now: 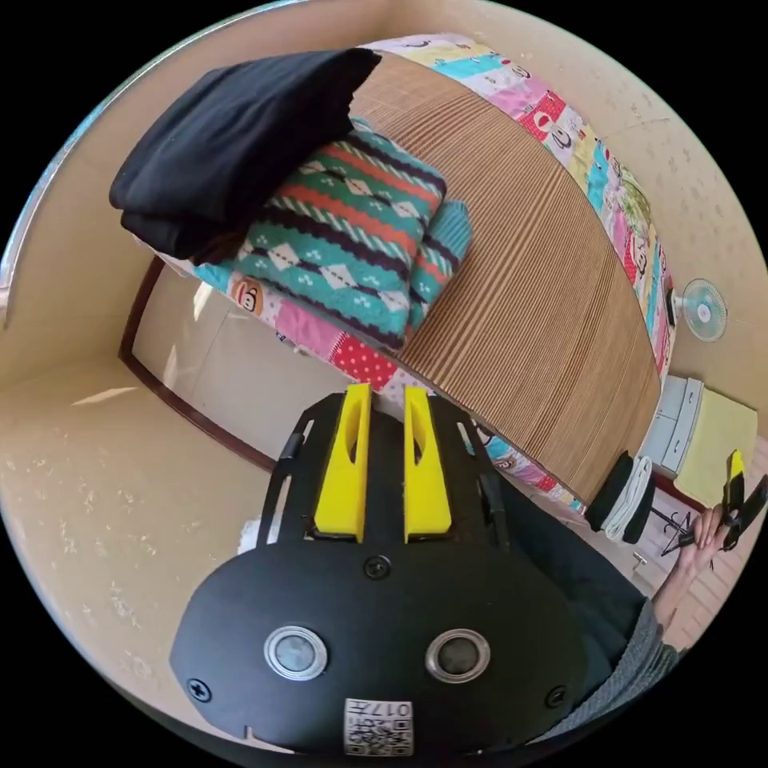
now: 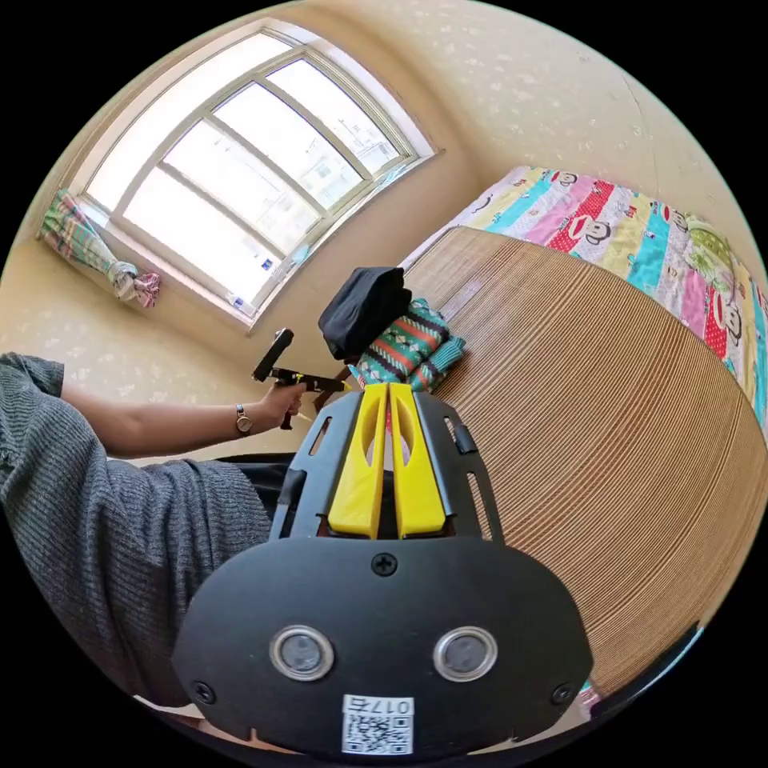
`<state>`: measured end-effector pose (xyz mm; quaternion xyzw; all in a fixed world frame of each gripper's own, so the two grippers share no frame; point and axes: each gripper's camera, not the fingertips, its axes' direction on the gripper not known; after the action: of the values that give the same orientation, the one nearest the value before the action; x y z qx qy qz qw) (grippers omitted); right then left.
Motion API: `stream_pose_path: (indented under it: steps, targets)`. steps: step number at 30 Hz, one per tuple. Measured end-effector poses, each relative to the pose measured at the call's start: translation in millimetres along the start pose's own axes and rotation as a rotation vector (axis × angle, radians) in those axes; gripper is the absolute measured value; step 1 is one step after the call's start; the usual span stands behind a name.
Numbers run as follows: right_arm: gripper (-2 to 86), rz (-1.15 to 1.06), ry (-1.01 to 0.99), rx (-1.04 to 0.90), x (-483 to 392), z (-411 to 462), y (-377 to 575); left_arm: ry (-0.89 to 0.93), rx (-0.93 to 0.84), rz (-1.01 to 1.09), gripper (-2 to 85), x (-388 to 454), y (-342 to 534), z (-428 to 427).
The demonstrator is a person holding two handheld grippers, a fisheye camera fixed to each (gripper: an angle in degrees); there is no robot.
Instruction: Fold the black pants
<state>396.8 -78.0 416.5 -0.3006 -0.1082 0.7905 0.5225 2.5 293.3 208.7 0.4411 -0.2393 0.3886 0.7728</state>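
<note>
folded black pants [image 1: 240,144] lie crosswise atop the striped stack [image 1: 352,232] — left gripper [image 1: 387,400] narrowly parted, right gripper [image 2: 387,394] closed, empty.

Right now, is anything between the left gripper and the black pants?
Nothing visible. The pants lie folded on the patterned blanket at the mat's corner; the left gripper hangs off the bed edge, holding nothing, with open air between.
</note>
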Motion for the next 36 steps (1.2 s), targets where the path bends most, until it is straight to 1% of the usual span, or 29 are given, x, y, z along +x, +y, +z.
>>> stream_pose_path:
  steps: [4,6,10,13,15,17,20,23,24,26,27,28,29,31,33,34,35,36]
  targets:
    - [0.4,0.12,-0.021,-0.021,9,40,25,-0.112,0.238,0.041,13.0,-13,-27,-47]
    - [0.4,0.213,-0.005,-0.023,19,56,44,-0.131,0.288,0.058,13.4,-23,-51,-58]
    - [0.4,0.346,0.016,0.034,29,63,71,-0.182,0.292,0.133,13.9,-37,-108,-52]
    - [0.4,0.422,0.048,0.089,28,63,88,-0.163,0.231,0.195,15.3,-35,-136,-23]
    - [0.4,0.469,0.103,0.11,22,63,100,-0.197,0.229,0.197,15.8,-30,-144,-6]
    - [0.4,0.513,0.115,0.127,18,63,111,-0.219,0.242,0.2,15.5,-26,-147,9]
    - [0.5,0.559,0.105,0.143,14,61,127,-0.313,0.256,0.178,11.6,-27,-148,32]
    - [0.6,0.61,0.142,0.16,17,53,144,-0.293,0.287,0.154,7.5,-43,-139,41]
    - [0.6,0.622,0.145,0.174,20,48,149,-0.242,0.293,0.133,5.8,-55,-134,41]
    - [0.5,0.628,0.153,0.196,26,40,156,-0.075,0.294,0.077,2.4,-84,-127,35]
    - [0.5,0.625,0.166,0.21,31,34,160,0.095,0.282,0.015,1.1,-112,-122,31]
    - [0.5,0.624,0.173,0.216,34,31,161,0.304,0.272,-0.025,0.2,-144,-115,26]
    - [0.5,0.621,0.187,0.232,41,25,165,0.4,0.279,-0.035,-0.1,-159,-111,23]
    - [0.4,0.618,0.192,0.265,53,16,171,0.714,0.36,-0.017,-0.8,-216,-91,-4]
    - [0.4,0.617,0.162,0.316,76,6,179,0.872,0.439,0.034,-0.9,-247,-77,-37]
    - [0.4,0.617,0.15,0.329,83,3,181,0.933,0.507,0.107,-0.9,-257,-67,-67]
    - [0.4,0.614,0.124,0.356,96,-2,183,0.952,0.535,0.149,-1.0,-259,-61,-83]
    - [0.4,0.603,0.095,0.383,109,-7,185,0.971,0.581,0.238,-1.0,-257,-50,-117]
